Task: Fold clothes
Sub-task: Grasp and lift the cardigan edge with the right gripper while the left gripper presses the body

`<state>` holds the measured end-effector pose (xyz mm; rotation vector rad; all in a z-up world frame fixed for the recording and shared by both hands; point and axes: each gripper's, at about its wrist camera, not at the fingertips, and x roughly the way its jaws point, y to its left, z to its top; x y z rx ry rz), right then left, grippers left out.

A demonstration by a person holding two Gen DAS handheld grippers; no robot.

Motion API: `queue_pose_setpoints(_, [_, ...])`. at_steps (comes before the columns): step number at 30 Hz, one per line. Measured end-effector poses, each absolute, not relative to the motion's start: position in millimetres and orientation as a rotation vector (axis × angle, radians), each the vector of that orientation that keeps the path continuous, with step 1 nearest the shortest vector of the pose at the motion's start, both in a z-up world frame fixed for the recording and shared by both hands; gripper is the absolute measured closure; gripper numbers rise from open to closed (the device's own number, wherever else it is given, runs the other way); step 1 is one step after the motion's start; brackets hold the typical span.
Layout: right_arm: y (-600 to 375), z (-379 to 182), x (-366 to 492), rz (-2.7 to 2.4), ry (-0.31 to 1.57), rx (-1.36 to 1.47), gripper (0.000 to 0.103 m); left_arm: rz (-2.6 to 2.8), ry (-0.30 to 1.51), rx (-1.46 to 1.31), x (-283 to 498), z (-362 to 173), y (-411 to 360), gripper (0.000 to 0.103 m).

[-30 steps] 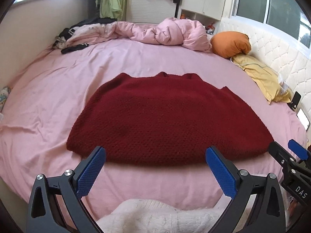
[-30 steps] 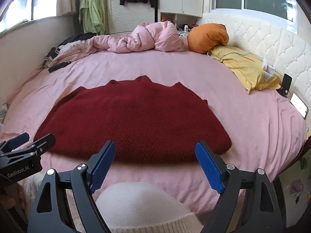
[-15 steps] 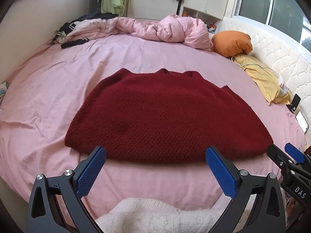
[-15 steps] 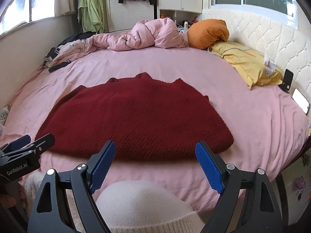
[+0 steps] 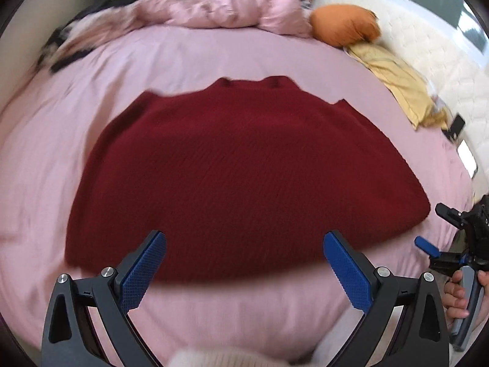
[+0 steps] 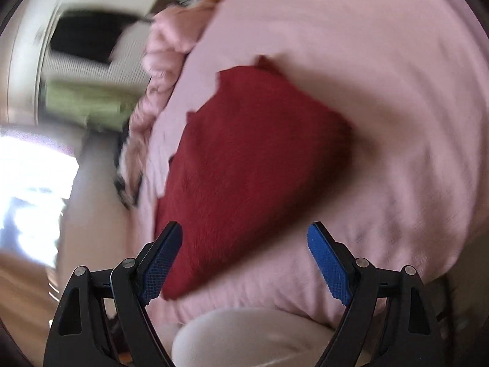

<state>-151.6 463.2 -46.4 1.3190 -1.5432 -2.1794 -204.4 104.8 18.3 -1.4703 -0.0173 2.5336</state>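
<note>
While both views blur, your left gripper (image 5: 244, 270) hangs with its jaws wide apart and nothing between them, above the near hem of the red sweater (image 5: 244, 177), which lies flat on the pink bed (image 5: 171, 58). Your right gripper (image 6: 244, 261), also spread and empty, sits at roughly 4 o'clock, apparently rolled.

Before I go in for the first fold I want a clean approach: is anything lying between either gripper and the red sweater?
Nothing visible. Only bare pink sheet separates the open left gripper from the red sweater's near edge. The open right gripper faces its right corner just as freely.
</note>
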Motion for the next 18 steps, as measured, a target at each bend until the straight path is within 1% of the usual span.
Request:
queue_pose_setpoints(2, [467.9,-67.7,-157.8,-2.074,-1.649,1.327,0.019,2.504,0.036,-1.522,-228.6,9.4,117.5,0.000])
queue_pose_setpoints(5, [466.9,-89.2,-166.6,-2.042,-1.728,1.376,0.019,2.424,0.096,-1.629,-258.6,-14.4,136.8,0.000])
queue_pose_setpoints(9, [464.0,-91.2,-183.2,-2.036,-1.732,1.324,0.019,2.366,0.103,-1.726,-279.2,-41.5,147.4,0.000])
queue_pose_setpoints(12, [463.6,-91.3,-202.0,-2.018,-1.725,1.311,0.019,2.381,0.084,-1.723,-286.8,-52.4,150.3,0.000])
queue_pose_setpoints(13, [462.6,-91.0,-207.0,-2.018,-1.721,1.311,0.020,2.384,0.087,-1.723,-287.3,-54.9,151.7,0.000])
queue_pose_setpoints(14, [461.1,-90.5,-212.2,-2.022,-1.711,1.309,0.026,2.386,0.093,-1.724,-287.0,-56.1,152.8,0.000])
queue_pose_setpoints(15, [459.7,-90.4,-216.5,-2.026,-1.701,1.311,0.028,2.389,0.101,-1.724,-286.2,-56.6,154.4,0.000])
queue_pose_setpoints(18, [458.8,-94.6,-222.4,-2.041,-1.696,1.316,0.039,2.391,0.100,-1.724,-284.4,-57.5,155.7,0.000])
